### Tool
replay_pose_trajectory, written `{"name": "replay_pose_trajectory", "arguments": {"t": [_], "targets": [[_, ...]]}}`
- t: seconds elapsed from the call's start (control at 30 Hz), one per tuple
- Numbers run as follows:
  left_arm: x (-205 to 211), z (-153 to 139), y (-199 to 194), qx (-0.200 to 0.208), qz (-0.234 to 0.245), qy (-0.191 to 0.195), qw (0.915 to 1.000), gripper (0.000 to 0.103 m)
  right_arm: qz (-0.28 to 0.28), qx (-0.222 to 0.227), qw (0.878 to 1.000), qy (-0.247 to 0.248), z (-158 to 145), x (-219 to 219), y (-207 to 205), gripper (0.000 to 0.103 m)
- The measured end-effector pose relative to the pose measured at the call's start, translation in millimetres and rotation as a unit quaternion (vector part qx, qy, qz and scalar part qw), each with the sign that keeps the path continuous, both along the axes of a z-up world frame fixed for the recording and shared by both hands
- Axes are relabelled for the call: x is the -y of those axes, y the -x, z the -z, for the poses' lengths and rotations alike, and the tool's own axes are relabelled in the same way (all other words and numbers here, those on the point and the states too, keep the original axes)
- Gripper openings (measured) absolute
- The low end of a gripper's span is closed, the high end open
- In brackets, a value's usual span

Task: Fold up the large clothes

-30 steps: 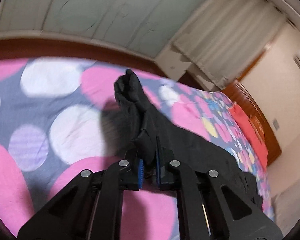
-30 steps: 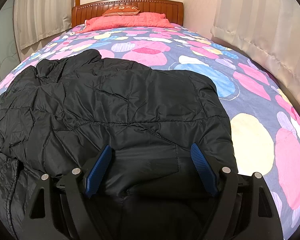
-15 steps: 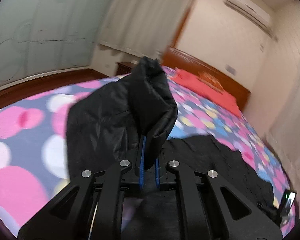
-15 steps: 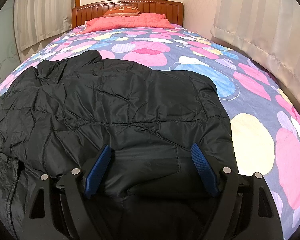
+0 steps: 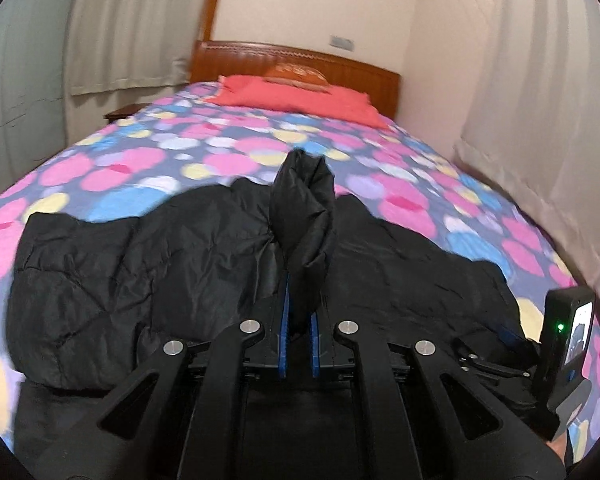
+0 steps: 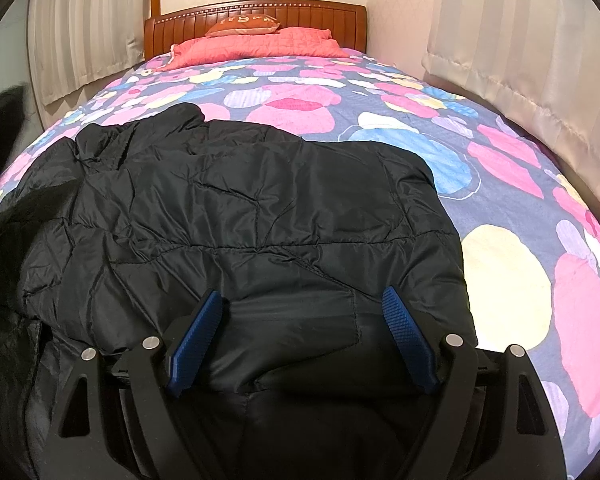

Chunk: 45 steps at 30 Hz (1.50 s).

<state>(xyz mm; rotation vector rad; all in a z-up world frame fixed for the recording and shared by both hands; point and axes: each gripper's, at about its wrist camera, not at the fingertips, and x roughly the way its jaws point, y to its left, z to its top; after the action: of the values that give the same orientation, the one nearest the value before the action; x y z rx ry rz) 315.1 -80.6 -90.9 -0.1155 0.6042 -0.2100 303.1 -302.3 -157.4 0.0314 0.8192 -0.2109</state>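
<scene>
Partly hidden jacket (image 5: 148,264), sleeve (image 5: 304,208) pinched, bedspread (image 6: 500,200)

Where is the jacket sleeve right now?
In the left wrist view, the sleeve stands up at centre, pinched in the left tongs above the black jacket spread on the bed.

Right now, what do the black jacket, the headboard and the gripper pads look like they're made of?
Black jacket: thin, slightly glossy synthetic shell, likely nylon or polyester, quilted with puffy stitched panels. Headboard: reddish-brown wood with a polished, slatted look. Right gripper pads: blue, finely ribbed, probably rubber or plastic.
</scene>
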Motion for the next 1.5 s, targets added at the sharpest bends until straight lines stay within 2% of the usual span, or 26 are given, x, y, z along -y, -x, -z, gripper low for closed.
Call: {"name": "replay_pose_trajectory", "arguments": {"t": [0.17,0.23,0.27,0.3,0.43,0.57,0.67,0.87,1.0,1.07,1.1,1.13,1.23,1.3,1.4,1.5], "targets": [[33,31,-14,-0.042,0.022,-0.022,0.9986,0.010,0.000,0.000,1.000,0.000,0,0,0,0.082],[38,36,-13,-0.051,0.024,-0.029,0.9980,0.025,0.000,-0.001,1.000,0.001,0,1,0,0.082],[40,35,-11,-0.050,0.025,-0.030,0.9980,0.050,0.000,-0.001,1.000,0.001,1,0,0,0.082],[41,32,-6,-0.043,0.022,-0.033,0.9983,0.068,0.000,-0.001,1.000,0.001,1,0,0,0.082],[31,12,21,-0.020,0.027,-0.043,0.9985,0.069,0.000,-0.004,1.000,-0.001,0,-1,0,0.082],[-6,-2,49,-0.013,0.013,-0.034,0.9993,0.069,0.003,-0.007,1.000,-0.001,-10,-5,2,0.082],[-44,-6,65,-0.010,-0.017,-0.034,0.9992,0.069,0.000,0.008,1.000,-0.030,-26,-14,8,0.082],[-128,0,87,-0.023,-0.104,-0.042,0.9934,0.069,-0.058,0.019,0.995,-0.074,-49,-66,-10,0.082],[-172,8,93,-0.041,-0.151,-0.035,0.9871,0.069,-0.090,0.014,0.992,-0.092,-45,-104,-34,0.082],[-186,11,93,-0.050,-0.164,-0.025,0.9849,0.069,-0.098,-0.013,0.990,-0.104,-33,-118,-49,0.081],[-191,12,94,-0.052,-0.168,-0.019,0.9843,0.069,-0.103,-0.026,0.988,-0.111,-26,-123,-54,0.064],[-195,12,95,-0.053,-0.170,-0.018,0.9838,0.069,-0.116,-0.037,0.985,-0.125,-20,-129,-58,0.031],[-197,10,95,-0.050,-0.171,-0.022,0.9838,0.069,-0.119,-0.025,0.984,-0.128,-28,-130,-53,0.018],[-197,8,94,-0.046,-0.169,-0.024,0.9843,0.069,-0.115,-0.007,0.985,-0.127,-40,-123,-45,0.017],[-196,6,91,-0.044,-0.167,-0.020,0.9849,0.069,-0.094,0.021,0.990,-0.101,-59,-99,-34,0.017],[-192,6,87,-0.044,-0.159,-0.019,0.9861,0.069,-0.055,0.026,0.995,-0.075,-62,-62,-28,0.017]]}}
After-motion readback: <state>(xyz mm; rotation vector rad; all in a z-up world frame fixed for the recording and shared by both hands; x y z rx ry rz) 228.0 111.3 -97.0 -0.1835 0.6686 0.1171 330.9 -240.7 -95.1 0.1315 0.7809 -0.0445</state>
